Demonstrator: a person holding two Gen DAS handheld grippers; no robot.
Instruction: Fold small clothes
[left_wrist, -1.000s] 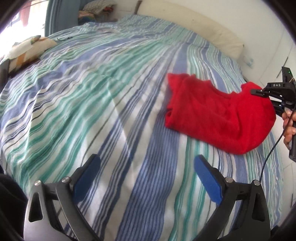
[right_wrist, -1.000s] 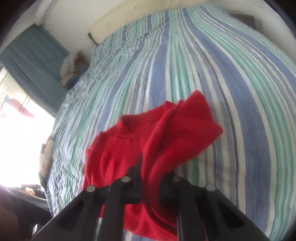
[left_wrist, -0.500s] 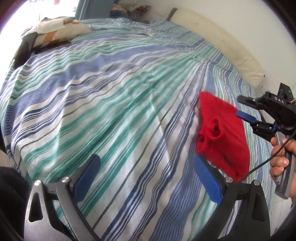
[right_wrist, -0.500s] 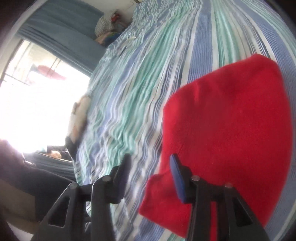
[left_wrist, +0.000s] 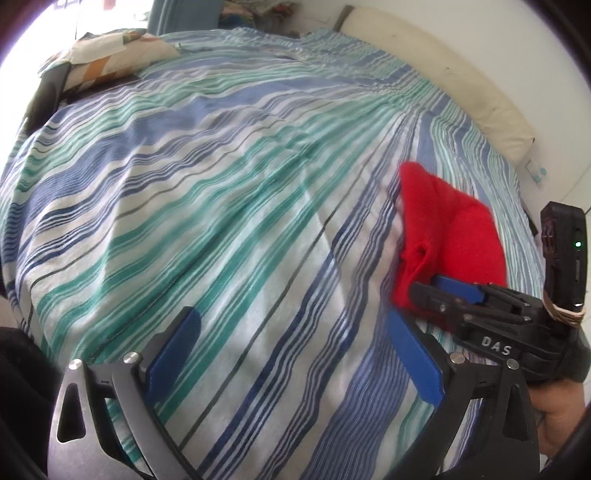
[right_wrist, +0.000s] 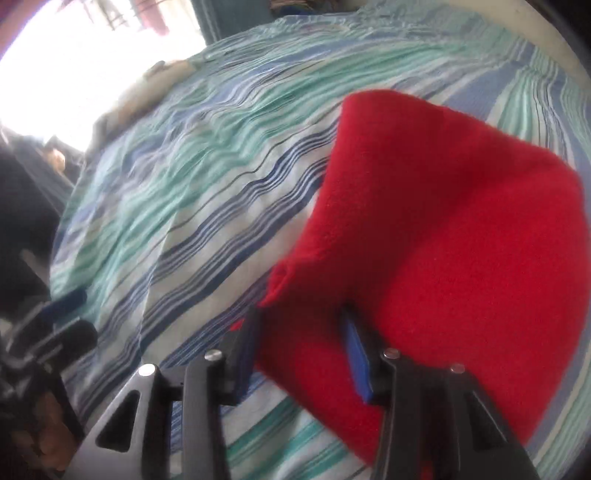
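Though blur hides contact, the half-open right gripper (right_wrist: 301, 343) seemingly straddles the red garment's (right_wrist: 443, 240) corner; left gripper (left_wrist: 291, 354) wide, empty.

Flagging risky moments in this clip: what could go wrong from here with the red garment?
1. The right gripper sits open around the near edge of the folded red garment; closing might catch only the top layer and pull the fold apart.
2. It might also pinch the striped sheet underneath.
3. The left gripper hangs open nearby; the two could bump.
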